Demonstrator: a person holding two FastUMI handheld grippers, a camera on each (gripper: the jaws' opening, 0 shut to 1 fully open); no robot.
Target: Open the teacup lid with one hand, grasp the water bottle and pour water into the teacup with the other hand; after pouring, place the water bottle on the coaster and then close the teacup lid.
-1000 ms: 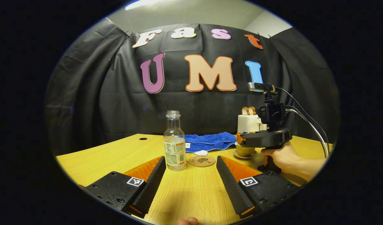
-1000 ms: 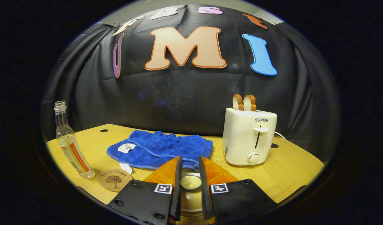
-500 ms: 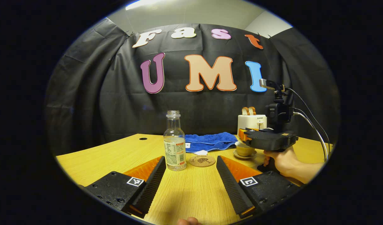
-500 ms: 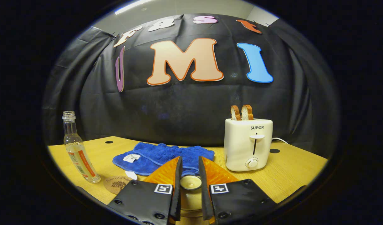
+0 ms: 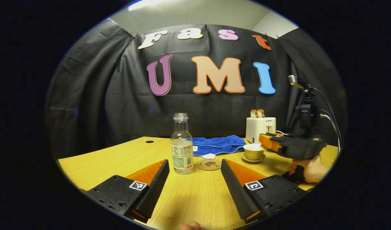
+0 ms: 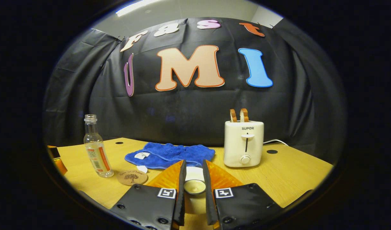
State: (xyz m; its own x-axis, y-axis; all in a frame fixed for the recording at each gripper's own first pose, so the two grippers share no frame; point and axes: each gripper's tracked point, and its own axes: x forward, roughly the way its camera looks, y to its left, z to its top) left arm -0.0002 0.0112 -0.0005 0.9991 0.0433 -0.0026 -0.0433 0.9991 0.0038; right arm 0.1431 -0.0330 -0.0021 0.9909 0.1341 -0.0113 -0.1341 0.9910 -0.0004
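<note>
A: Where was the water bottle [image 5: 181, 143] seen?
B: It stood upright on the table [image 5: 103, 159], just beside the coaster [image 5: 209, 164], at 12 o'clock past the left gripper [image 5: 194, 185], whose jaws were spread wide apart

A: And the lid [image 6: 194, 186]?
B: Its knob was pinched by the right gripper [image 6: 194, 188], lifted clear of the teacup [image 5: 253, 151], which was left at 9 o'clock of that gripper

Both cameras low over table [image 5: 99, 159], facing booth wall; right gripper view nearer; shared: water bottle [image 5: 181, 145] [image 6: 95, 147], toaster [image 5: 260, 129] [image 6: 243, 142].
</note>
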